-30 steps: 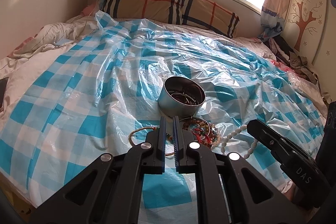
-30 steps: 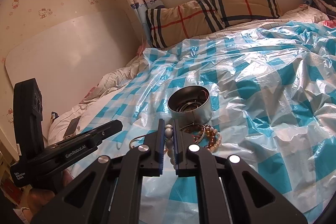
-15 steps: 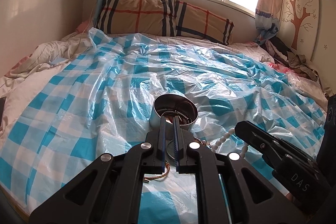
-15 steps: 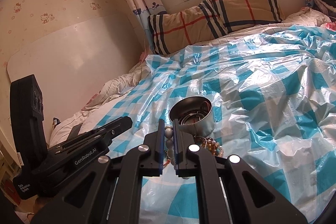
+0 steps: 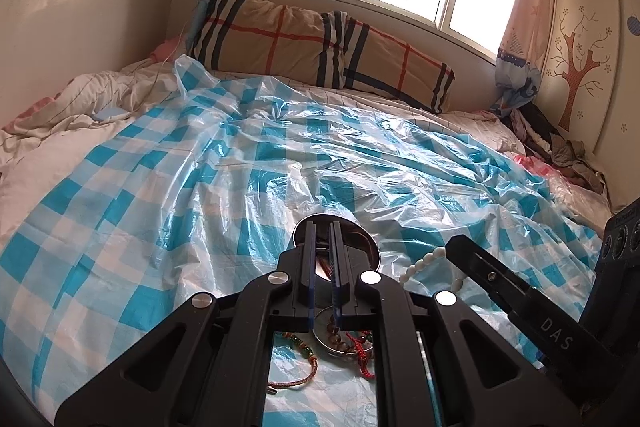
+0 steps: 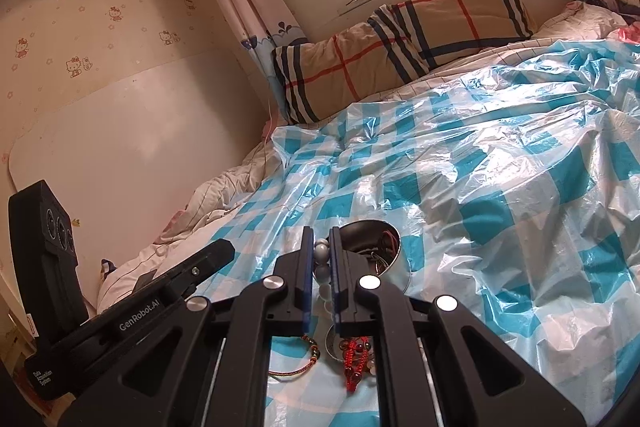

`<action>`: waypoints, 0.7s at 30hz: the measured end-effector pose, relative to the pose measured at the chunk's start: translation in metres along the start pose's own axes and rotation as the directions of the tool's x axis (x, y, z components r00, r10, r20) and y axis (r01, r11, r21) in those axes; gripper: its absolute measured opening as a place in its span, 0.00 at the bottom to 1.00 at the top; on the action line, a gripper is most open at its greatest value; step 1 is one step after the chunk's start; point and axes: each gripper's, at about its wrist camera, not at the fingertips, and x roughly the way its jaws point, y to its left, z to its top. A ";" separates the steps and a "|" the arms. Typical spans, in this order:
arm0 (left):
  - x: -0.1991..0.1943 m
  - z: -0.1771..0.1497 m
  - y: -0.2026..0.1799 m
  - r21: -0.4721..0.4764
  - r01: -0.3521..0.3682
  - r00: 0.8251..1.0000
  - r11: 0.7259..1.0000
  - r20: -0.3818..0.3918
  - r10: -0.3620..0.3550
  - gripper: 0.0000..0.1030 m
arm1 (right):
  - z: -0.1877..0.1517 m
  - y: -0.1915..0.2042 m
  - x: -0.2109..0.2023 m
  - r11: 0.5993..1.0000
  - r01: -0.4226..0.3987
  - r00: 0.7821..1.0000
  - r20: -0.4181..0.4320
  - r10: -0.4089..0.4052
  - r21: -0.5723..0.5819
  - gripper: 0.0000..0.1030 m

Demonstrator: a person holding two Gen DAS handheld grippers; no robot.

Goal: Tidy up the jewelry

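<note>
A round metal tin (image 5: 366, 241) (image 6: 394, 251) with jewelry inside stands on the blue checked plastic sheet (image 5: 200, 167). My left gripper (image 5: 322, 231) is shut on a reddish bracelet and holds it over the tin. My right gripper (image 6: 321, 237) is shut on a white bead bracelet (image 6: 322, 251), raised beside the tin; its beads also show in the left wrist view (image 5: 424, 261). A pile of loose bracelets (image 5: 344, 343) (image 6: 352, 351) lies on the sheet below both grippers.
A plaid pillow (image 5: 320, 47) lies at the head of the bed under the window. Rumpled white bedding (image 5: 60, 107) lies at the left. Clothes (image 5: 560, 147) are heaped at the right by the wall.
Both grippers have risen from the jewelry pile and moved forward toward the tin. The left one lifted a reddish bracelet. The right one still holds the white beads.
</note>
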 end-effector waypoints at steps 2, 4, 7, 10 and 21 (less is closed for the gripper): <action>0.000 0.001 0.005 -0.024 0.000 1.000 1.000 0.005 0.000 0.06 | 0.000 -0.001 0.000 1.000 -0.005 1.000 0.000 0.005 0.002 0.08; 0.002 0.003 0.010 -0.044 0.001 1.000 0.999 0.002 -0.001 0.06 | 0.000 -0.002 0.001 1.000 -0.006 1.000 -0.001 0.006 0.006 0.08; 0.005 0.005 0.008 -0.035 -0.005 1.000 0.999 0.006 0.005 0.06 | 0.002 -0.004 0.002 1.000 -0.009 1.000 0.001 0.009 0.011 0.08; 0.010 0.004 0.010 -0.029 -0.016 1.000 0.999 -0.024 0.015 0.06 | 0.001 -0.006 0.001 1.000 -0.005 1.000 0.001 0.005 0.020 0.08; 0.065 -0.025 0.043 0.081 -0.081 0.904 0.993 -0.413 0.107 0.49 | 0.000 -0.010 0.000 1.000 0.002 1.000 0.000 -0.002 0.017 0.08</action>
